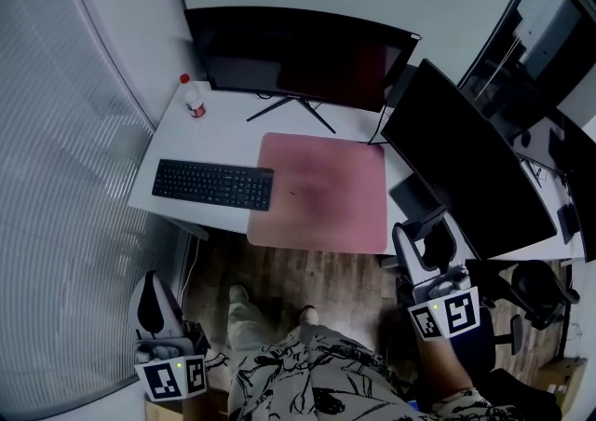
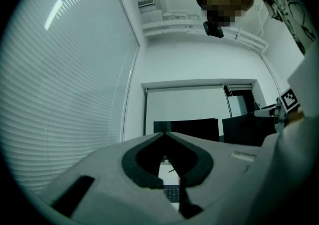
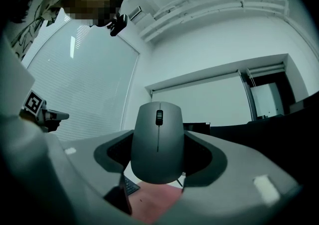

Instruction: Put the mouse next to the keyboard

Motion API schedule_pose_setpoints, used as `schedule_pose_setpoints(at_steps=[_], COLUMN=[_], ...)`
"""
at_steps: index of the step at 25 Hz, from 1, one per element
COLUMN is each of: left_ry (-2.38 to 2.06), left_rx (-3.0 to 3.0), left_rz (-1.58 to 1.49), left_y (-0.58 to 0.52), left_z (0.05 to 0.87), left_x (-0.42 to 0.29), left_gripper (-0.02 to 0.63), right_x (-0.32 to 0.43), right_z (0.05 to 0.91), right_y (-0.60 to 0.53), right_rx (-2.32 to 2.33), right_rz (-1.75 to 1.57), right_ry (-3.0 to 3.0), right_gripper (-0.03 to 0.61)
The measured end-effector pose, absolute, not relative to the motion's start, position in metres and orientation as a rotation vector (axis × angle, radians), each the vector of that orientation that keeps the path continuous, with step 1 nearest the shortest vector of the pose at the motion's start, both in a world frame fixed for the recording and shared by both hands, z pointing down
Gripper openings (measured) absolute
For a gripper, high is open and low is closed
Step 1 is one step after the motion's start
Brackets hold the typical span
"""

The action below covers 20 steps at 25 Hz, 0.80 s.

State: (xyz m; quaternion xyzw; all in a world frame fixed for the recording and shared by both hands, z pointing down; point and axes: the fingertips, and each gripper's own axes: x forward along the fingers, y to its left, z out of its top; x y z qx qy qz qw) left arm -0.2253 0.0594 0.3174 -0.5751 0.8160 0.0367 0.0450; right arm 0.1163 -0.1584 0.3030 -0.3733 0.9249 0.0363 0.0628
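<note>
A grey mouse (image 3: 157, 142) stands upright between the jaws of my right gripper (image 3: 158, 144), which is shut on its sides. In the head view the right gripper (image 1: 426, 235) hangs at the desk's front right corner, off the white desk (image 1: 223, 135), with the mouse (image 1: 438, 247) dark between its jaws. A black keyboard (image 1: 212, 183) lies on the desk's left half, beside a pink mat (image 1: 321, 191). My left gripper (image 1: 149, 279) is low at the left, short of the desk. Its jaw tips meet in the left gripper view (image 2: 164, 132), with nothing held.
A curved black monitor (image 1: 298, 56) stands behind the mat, and a second monitor (image 1: 466, 163) angles along the right. A small red-capped bottle (image 1: 194, 98) sits at the desk's far left corner. A blinded glass wall (image 1: 65, 177) is on the left, and an office chair (image 1: 535, 289) on the right.
</note>
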Motion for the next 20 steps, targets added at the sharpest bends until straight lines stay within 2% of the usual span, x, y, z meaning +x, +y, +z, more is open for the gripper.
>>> schedule_pose_setpoints(at_steps=[20], left_ry=[2.306], left_rx=[-2.008], left_rz=[0.157], left_y=[-0.041], left_z=[0.311], left_x=[-0.322], left_gripper=[0.005], right_x=[0.046], right_z=[0.29], right_y=[-0.183], right_rx=[-1.379], right_rz=[0.127], right_ry=[2.681], right_gripper=[0.302])
